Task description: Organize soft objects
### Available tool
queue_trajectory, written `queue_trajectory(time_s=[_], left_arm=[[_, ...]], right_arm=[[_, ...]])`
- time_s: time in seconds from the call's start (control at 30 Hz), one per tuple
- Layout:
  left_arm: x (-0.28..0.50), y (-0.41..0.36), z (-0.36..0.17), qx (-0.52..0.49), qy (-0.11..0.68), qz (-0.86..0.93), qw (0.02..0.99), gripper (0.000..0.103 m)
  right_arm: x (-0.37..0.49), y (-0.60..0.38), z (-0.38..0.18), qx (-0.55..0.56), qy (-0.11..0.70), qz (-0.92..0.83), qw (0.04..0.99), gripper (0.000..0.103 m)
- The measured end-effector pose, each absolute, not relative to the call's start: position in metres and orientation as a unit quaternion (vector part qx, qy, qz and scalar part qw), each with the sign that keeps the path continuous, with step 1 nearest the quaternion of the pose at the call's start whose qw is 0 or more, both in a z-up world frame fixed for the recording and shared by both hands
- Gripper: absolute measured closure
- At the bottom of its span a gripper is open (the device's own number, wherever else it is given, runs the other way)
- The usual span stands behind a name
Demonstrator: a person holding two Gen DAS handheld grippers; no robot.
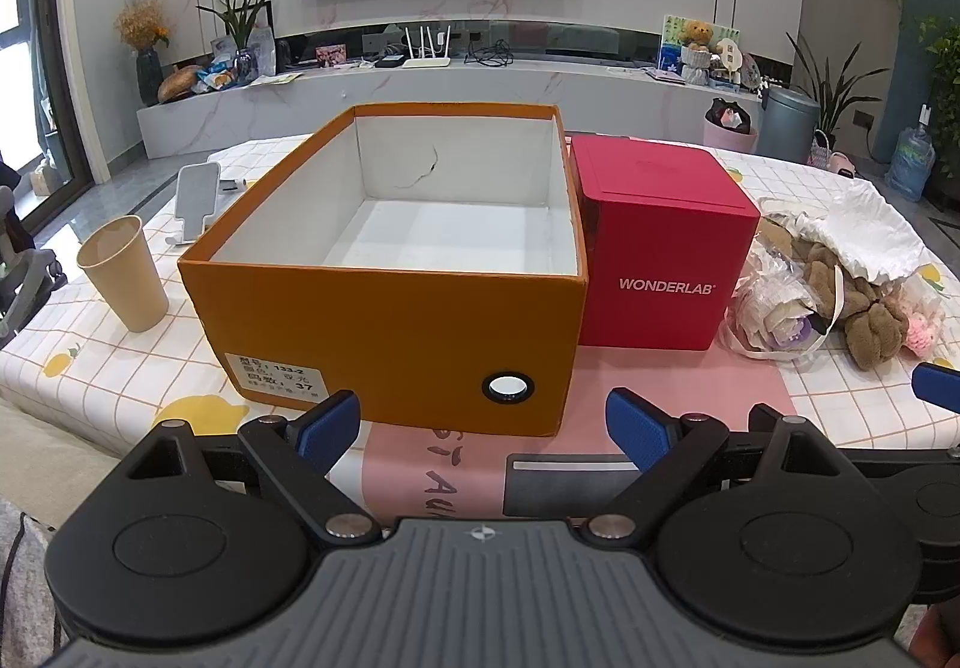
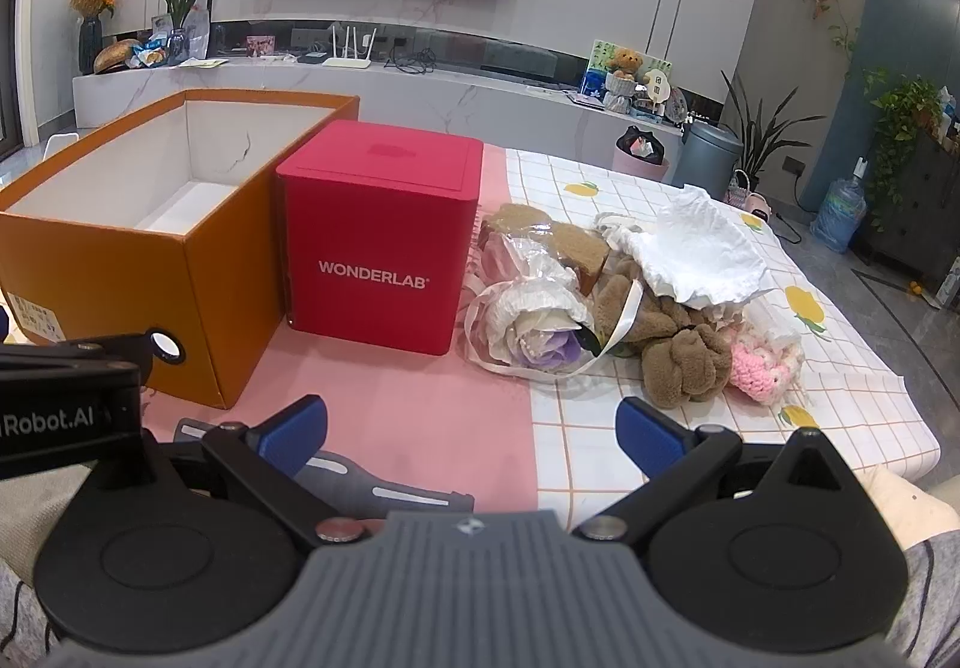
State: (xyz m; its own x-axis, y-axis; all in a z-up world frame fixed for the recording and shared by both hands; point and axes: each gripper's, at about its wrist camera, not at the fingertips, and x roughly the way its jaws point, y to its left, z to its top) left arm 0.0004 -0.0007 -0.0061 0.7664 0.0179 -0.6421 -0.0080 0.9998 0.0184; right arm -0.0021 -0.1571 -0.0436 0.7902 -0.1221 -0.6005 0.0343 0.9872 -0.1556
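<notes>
open box [image 1: 384, 272]: we've got it sitting mid-counter [image 1: 840, 398], nothing inside
closed box [image 1: 660, 248]: right up against the open box's right side
soft pile [image 2: 648, 296]: just right of the closed box; cloth [image 2: 702, 254] on top of the plush [image 2: 672, 338]
cup [image 1: 123, 281]: left of the open box
phone stand [image 1: 195, 209]: behind the cup
</notes>
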Motion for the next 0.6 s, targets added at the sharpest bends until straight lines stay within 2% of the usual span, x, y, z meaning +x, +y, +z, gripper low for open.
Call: queue_trajectory(time_s=[0.6], left_arm=[[-0.003,-0.017,0.012,0.009,0.315,-0.009,0.949,0.0]], right_arm=[[-0.004,-0.171,-0.035,-0.039,0.302,-0.058,0.951,0.003]])
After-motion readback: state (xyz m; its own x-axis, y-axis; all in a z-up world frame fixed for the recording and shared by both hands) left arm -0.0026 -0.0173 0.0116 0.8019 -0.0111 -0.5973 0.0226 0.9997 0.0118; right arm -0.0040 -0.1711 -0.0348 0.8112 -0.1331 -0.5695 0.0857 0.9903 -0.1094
